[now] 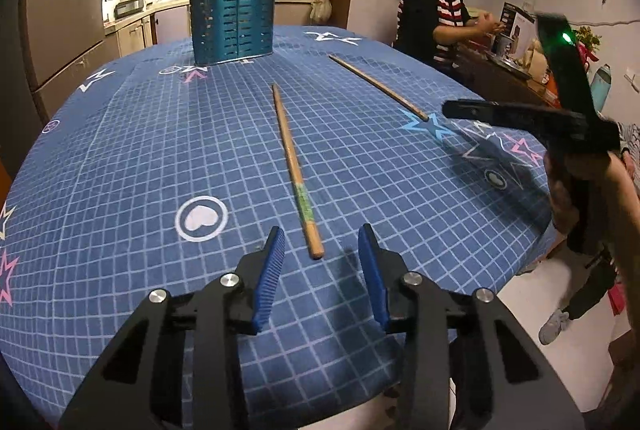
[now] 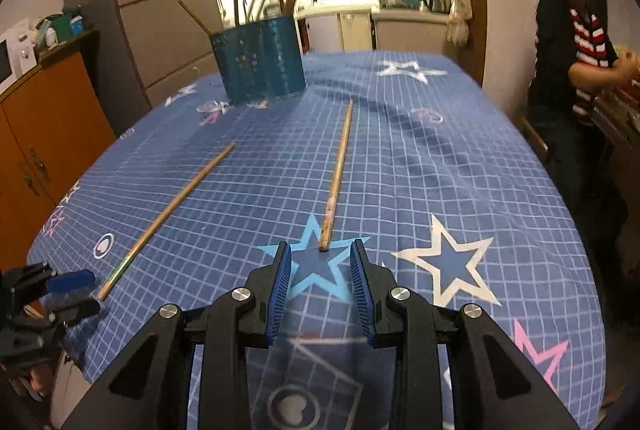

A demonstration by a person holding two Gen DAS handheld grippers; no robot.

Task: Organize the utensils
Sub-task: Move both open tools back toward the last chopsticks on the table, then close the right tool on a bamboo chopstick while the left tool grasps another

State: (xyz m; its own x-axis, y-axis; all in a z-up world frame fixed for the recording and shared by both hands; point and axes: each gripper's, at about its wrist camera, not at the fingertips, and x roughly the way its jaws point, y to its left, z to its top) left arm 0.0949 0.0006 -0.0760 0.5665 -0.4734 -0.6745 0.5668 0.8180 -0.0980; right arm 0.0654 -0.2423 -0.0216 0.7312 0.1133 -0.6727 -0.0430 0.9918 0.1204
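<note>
**Both grippers low over the table, each lined up with a chopstick**

While the left gripper (image 1: 322, 242) sits just above the tablecloth (image 1: 120, 158), its two blue pads stand apart with nothing between them; jaws part-open, not gripping. The near end of a chopstick (image 1: 295, 170) lies just ahead of the gap, slightly nearer the right pad, apart from both. This chopstick has a green band towards its near end and points away towards the blue holder (image 1: 233, 22), which stands upright at the far side of the table with several sticks leaning in it. A second chopstick (image 1: 378, 86) lies to the right, angled, well apart from the first. The right gripper (image 1: 452, 108) shows from the side at the right edge, close to that second chopstick's near end. A person (image 1: 444, 10) stands beyond the table.

Right wrist view: right gripper (image 2: 322, 250) jaws part-open, pads clear of everything. Second chopstick (image 2: 338, 170) ends on a light blue star just ahead of the gap, not between the pads. First chopstick (image 2: 168, 218) lies to the left; the left gripper (image 2: 70, 290) sits at its near end. Holder (image 2: 260, 62) upright at the far left of the table.
</note>
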